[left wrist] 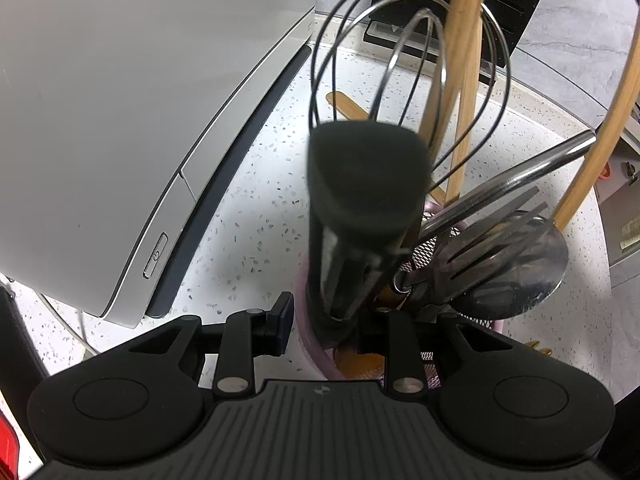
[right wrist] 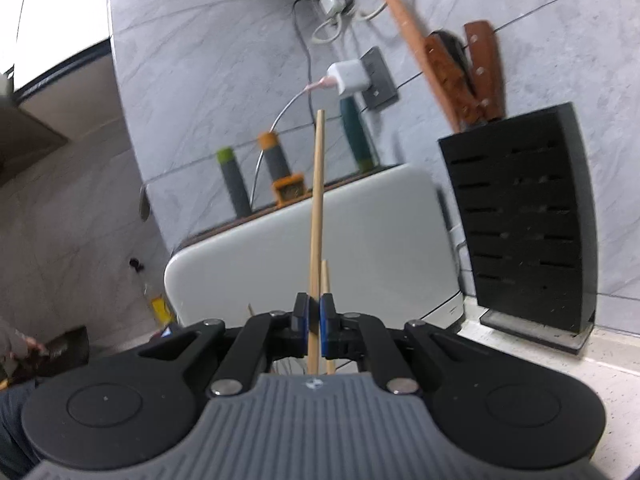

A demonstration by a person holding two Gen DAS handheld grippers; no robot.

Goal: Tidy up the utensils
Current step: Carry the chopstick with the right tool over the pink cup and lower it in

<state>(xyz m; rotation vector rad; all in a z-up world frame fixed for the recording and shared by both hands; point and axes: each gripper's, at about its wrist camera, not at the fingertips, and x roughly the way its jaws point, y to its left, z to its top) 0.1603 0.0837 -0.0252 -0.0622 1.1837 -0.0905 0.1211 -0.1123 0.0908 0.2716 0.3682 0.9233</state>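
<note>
Right now our right gripper point(right wrist: 314, 320) clamps a wooden chopstick point(right wrist: 317, 216), while our left gripper point(left wrist: 338, 320) grips the pink utensil holder's rim point(left wrist: 310, 340).

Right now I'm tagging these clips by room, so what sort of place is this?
Most likely a home kitchen counter: a knife block stands against the grey tiled wall, a utensil holder with a whisk sits on the speckled worktop.

My left gripper point(left wrist: 324, 320), matte black linkage arms, silver pivot screws, ribbed grey housing at frame bottom, round black side discs, my right gripper point(right wrist: 314, 320) alike, blue-edged finger pads point(right wrist: 326, 318)
</note>
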